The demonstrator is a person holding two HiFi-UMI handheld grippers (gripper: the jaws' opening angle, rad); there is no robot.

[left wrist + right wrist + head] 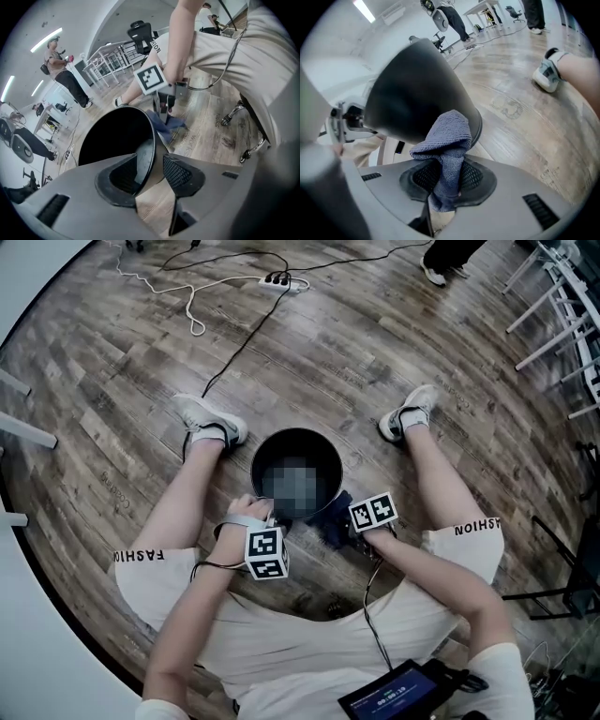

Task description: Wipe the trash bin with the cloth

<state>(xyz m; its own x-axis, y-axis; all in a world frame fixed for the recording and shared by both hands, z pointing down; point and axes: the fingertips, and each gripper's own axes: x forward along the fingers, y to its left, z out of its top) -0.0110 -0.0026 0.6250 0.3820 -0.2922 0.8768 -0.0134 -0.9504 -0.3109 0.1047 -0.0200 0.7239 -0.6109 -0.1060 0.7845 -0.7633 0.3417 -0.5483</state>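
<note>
On plank floor (pixel 375 343), round black bin (pixel 279 442), left tongs (pixel 152 171) apart astride rim, right tongs (pixel 445 176) pinching nubby cloth (pixel 449 138)

One bin (pixel 269 448), one cloth (pixel 331 522), two claws (pixel 151 174) (pixel 446 177)

Wood-plank floor (pixel 375 343): black trash bin (pixel 281 448) on it; power strip (pixel 278 280), cables (pixel 239 348) farther off.

Pale shorts (pixel 155 587) printed FASHION on both legs; white sneakers (pixel 208 416), dark ankle bands (pixel 214 434); black-and-white marker cubes (pixel 266 554) at the wrists; thin black cables (pixel 373 615).
</note>
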